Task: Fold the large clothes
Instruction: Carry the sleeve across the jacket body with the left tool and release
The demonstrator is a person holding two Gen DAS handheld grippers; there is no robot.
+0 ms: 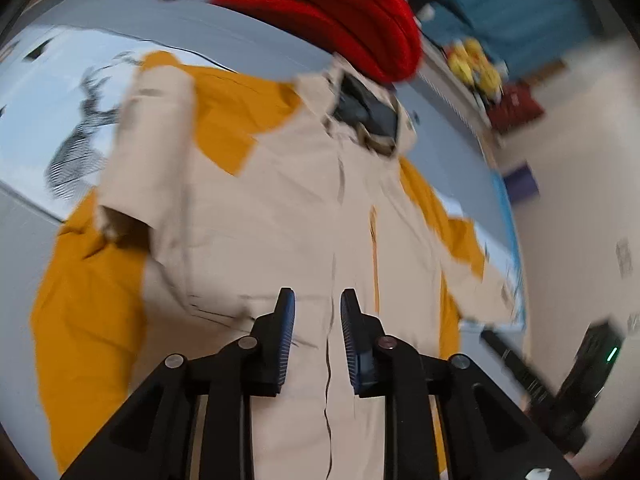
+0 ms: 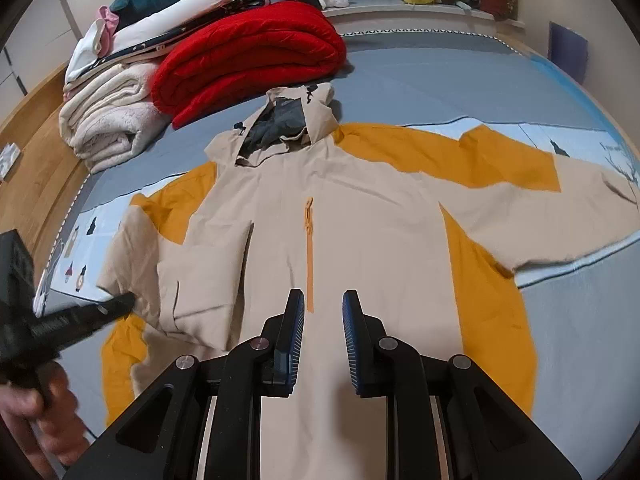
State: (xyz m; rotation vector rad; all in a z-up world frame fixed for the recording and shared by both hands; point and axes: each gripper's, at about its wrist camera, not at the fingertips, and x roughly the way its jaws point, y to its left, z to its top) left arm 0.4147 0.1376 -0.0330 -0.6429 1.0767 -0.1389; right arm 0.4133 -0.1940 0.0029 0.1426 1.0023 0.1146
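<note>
Ribbed blue fingers (image 2: 297, 332) over smooth beige-mustard jacket (image 2: 360, 216).

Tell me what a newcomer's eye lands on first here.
First the big beige and mustard hooded jacket, spread front-up on the blue-grey bed, one sleeve folded over its body and the other stretched out. Behind its hood lies a folded bright red blanket, beside a stack of cream blankets.

The jacket (image 2: 360, 208) is smooth matt cloth, beige and mustard. A red quilted blanket (image 2: 248, 60) looks soft beside a fleecy cream one (image 2: 112, 128). Matt black plastic fingers (image 2: 294, 336) carry ribbed blue pads.
</note>
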